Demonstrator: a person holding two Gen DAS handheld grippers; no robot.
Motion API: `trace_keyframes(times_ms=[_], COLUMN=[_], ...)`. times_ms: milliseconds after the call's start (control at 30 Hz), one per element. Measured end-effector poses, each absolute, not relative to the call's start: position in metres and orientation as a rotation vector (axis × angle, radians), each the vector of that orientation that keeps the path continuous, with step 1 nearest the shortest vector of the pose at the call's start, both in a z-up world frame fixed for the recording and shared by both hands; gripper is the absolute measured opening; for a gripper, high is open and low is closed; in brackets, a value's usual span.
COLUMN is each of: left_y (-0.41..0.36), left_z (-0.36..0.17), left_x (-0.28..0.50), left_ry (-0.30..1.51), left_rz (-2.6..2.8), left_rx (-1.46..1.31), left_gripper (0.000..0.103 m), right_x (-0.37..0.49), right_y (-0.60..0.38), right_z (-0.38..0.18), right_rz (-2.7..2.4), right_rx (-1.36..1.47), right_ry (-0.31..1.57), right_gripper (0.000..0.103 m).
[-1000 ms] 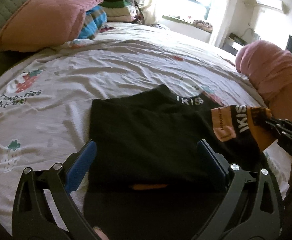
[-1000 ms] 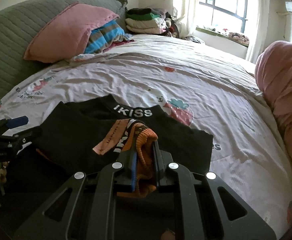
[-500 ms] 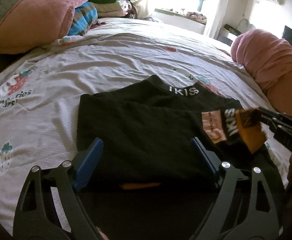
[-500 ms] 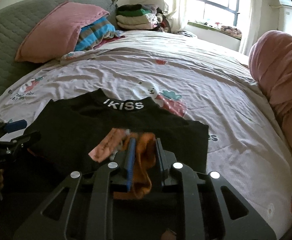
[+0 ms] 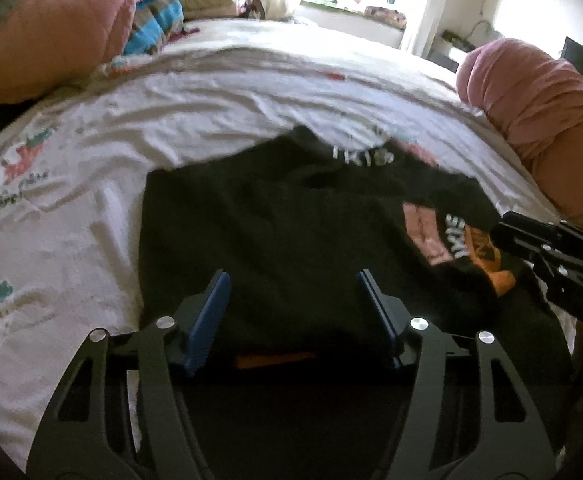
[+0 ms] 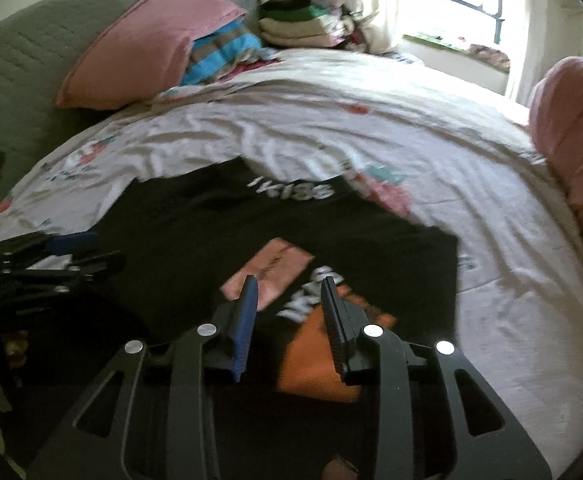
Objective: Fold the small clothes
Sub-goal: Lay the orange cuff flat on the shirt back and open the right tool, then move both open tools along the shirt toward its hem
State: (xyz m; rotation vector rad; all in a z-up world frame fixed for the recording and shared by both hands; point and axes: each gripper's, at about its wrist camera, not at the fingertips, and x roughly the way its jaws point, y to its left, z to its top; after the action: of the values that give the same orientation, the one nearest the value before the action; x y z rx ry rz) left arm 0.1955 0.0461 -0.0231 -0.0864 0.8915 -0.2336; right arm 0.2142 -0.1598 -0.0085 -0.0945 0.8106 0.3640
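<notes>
A small black garment with a white "IKISS" waistband lies flat on the bed near its front edge. Its orange inner corner with a pink label is folded over onto the black cloth at the right. My left gripper is open, hovering over the garment's near edge, with nothing between the fingers. My right gripper is open just above the folded orange corner; the cloth lies loose below it. The right gripper also shows in the left wrist view.
The bed has a white printed sheet. A pink pillow and a striped blue cloth lie by the grey headboard, with a stack of folded clothes behind. A pink rolled blanket lies at the right.
My right gripper opened and let go of the orange corner, which now lies folded on the garment. My left gripper narrowed slightly and stayed over the near edge.
</notes>
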Motion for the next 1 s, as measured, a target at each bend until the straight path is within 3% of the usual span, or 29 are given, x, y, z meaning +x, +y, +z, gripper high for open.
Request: trace_keyframes(times_ms=[767, 1000], left_y=[0.045, 0.045], left_z=[-0.035, -0.033], left_x=[0.193, 0.192], left_ry=[0.946, 0.943], left_rz=[-0.215, -0.213], left_rx=[-0.076, -0.069], left_gripper=[0.056, 0.056], right_x=[0.219, 0.208], right_y=[-0.162, -0.167], right_z=[-0.051, -0.038], right_rz=[0.338, 0.347], right_rx=[-0.035, -0.003], right_ry=[0.983, 0.930], right_gripper=[0.046, 0.065])
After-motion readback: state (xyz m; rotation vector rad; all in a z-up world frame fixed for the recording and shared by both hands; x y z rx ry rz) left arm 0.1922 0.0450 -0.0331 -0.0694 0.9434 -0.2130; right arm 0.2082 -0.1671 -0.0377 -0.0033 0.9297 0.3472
